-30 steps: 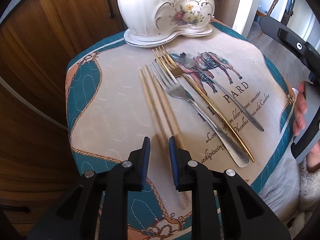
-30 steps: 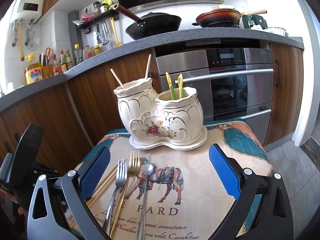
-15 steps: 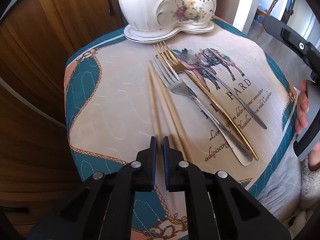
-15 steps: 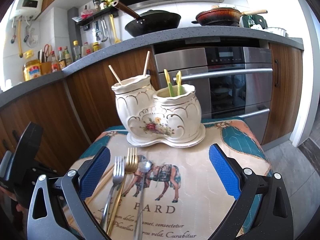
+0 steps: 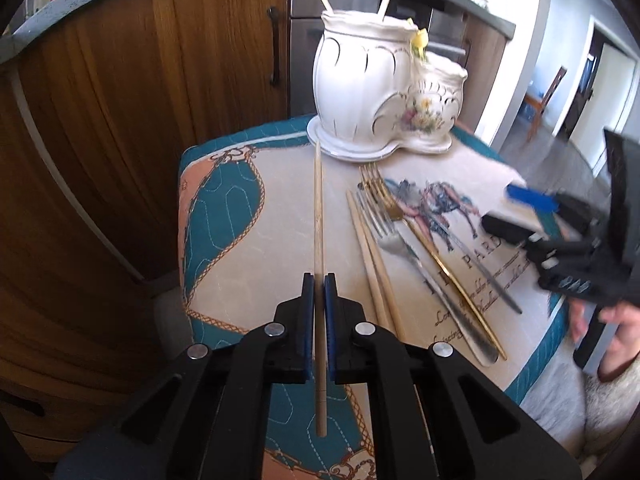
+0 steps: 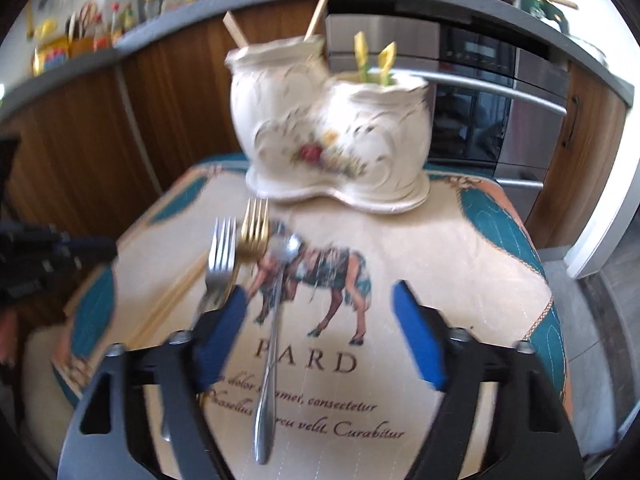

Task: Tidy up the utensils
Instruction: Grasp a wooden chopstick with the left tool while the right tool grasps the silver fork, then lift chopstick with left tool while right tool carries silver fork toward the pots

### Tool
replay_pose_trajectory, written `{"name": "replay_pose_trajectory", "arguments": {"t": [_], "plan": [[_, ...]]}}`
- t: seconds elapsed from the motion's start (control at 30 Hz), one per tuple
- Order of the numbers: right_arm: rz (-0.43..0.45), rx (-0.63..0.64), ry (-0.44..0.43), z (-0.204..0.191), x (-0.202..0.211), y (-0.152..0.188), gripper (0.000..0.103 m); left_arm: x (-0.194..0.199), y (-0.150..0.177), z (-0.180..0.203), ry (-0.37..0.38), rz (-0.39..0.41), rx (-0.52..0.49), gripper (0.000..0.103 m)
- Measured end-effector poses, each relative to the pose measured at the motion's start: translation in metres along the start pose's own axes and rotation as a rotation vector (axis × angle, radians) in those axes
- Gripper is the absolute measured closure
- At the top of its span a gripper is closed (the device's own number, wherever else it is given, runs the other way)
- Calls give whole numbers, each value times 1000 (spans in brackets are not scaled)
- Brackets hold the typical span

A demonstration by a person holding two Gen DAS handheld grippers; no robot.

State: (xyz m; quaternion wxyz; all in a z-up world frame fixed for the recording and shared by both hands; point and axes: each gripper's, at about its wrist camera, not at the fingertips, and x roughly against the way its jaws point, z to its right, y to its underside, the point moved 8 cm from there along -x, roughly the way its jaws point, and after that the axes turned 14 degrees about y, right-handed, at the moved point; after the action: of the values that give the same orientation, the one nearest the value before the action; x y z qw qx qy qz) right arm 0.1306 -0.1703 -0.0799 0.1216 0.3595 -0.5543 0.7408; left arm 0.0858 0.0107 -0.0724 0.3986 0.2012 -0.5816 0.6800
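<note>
My left gripper (image 5: pixel 319 282) is shut on a wooden chopstick (image 5: pixel 318 208), lifted off the mat and pointing toward the white ceramic double-pot holder (image 5: pixel 380 92). Two more chopsticks (image 5: pixel 374 264), a silver fork (image 5: pixel 412 264), a gold fork (image 5: pixel 420 236) and a silver spoon (image 5: pixel 480 264) lie on the horse-print mat (image 5: pixel 260 248). In the right wrist view my right gripper (image 6: pixel 320 312) is open and empty, low over the spoon (image 6: pixel 274 332), with the silver fork (image 6: pixel 221 256) and gold fork (image 6: pixel 255 226) to its left. The holder (image 6: pixel 332 136) has two chopsticks and yellow-green sticks in it.
The mat covers a small stool in front of wooden kitchen cabinets (image 5: pixel 120 100) and an oven (image 6: pixel 480 92). The right gripper shows blurred at the mat's right edge in the left wrist view (image 5: pixel 560 240). A doorway and a chair (image 5: pixel 548 96) are far right.
My left gripper has closed on one chopstick and lifted it off the mat, tilting up toward the holder. My right gripper has dropped and moved forward over the spoon, jaws narrowing somewhat.
</note>
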Motion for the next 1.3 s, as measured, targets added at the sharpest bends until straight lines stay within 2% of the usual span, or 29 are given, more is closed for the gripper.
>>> {"name": "replay_pose_trajectory", "arguments": {"t": [0.1, 0.2, 0.37, 0.47, 0.6, 0.8, 0.83, 1.0, 1.2, 1.3], "plan": [[-56, 39, 4, -11, -7, 9, 58, 0, -2, 3, 26, 15, -7, 98], [-91, 85, 8, -19, -8, 12, 66, 0, -5, 4, 54, 35, -11, 98], [-162, 168, 6, -34, -17, 5, 71, 3, -8, 6, 96, 61, -12, 98], [-251, 205, -12, -41, -30, 4, 75, 4, -10, 4, 113, 72, -3, 98], [-325, 229, -34, -46, -39, -2, 76, 9, -13, 1, 126, 87, 2, 98], [-384, 289, -59, -59, -41, -2, 96, 12, -15, 0, 136, 97, 6, 98], [-388, 280, -67, -60, -42, -2, 96, 12, -15, 0, 137, 98, 6, 98], [-345, 197, -98, -55, -41, -4, 99, 12, -15, -1, 144, 104, 8, 98], [-217, 79, -140, -38, -25, -9, 99, 14, -16, 0, 147, 115, 6, 98], [-127, 26, -164, -29, -10, -15, 99, 14, -18, 2, 157, 123, 0, 98]]}}
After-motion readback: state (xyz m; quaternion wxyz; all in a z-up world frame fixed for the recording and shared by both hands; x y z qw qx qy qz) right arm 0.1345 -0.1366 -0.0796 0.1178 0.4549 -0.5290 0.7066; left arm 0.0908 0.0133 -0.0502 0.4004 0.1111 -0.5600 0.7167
